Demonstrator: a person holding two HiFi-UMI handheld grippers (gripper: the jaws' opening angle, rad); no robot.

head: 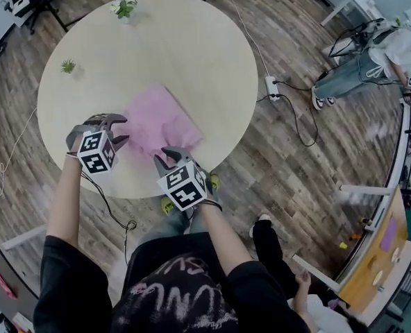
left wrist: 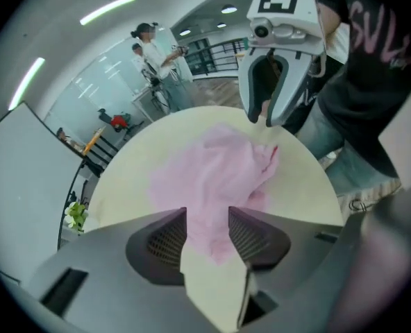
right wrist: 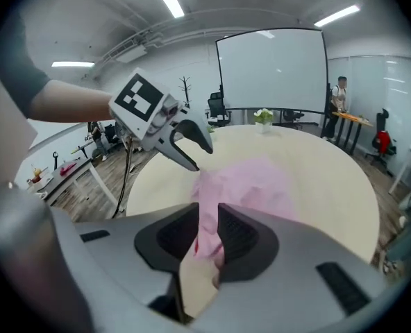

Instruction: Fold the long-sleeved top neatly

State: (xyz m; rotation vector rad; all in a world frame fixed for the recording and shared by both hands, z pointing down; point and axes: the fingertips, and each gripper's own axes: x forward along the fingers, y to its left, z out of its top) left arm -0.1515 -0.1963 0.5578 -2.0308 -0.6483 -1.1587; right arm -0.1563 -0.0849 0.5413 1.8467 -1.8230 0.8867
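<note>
Since both grippers sit on the near side of the table [head: 185, 40], the next grab is a reach away from the person, toward the far side.

Left to right:
- Left gripper [head: 119, 131]: jaws well apart, nothing pinched. Its own view shows the rumpled left edge of the top [head: 161, 120] in the gap just past the tips, with bare table right under them. The cloth lies to its right and slightly far.
- Top: pink, partly folded, on the near half of the table between the two grippers. Far edge is flat and straight, running diagonally far-left to near-right. Near part is bunched. Long axis looks roughly near-to-far, but the rumpling makes that a loose call.
- Right gripper [head: 165, 157]: jaws part-way apart, a narrower gap than the left. Pink cloth with a red tag shows in the gap. It doesn't look clamped, so I read it as let go. The cloth lies straight ahead and a bit left.

Judgement: the right gripper is closer, with its tips over the near hem, while the left is just at the side edge. The bunched near part needs flattening before another fold.
</note>
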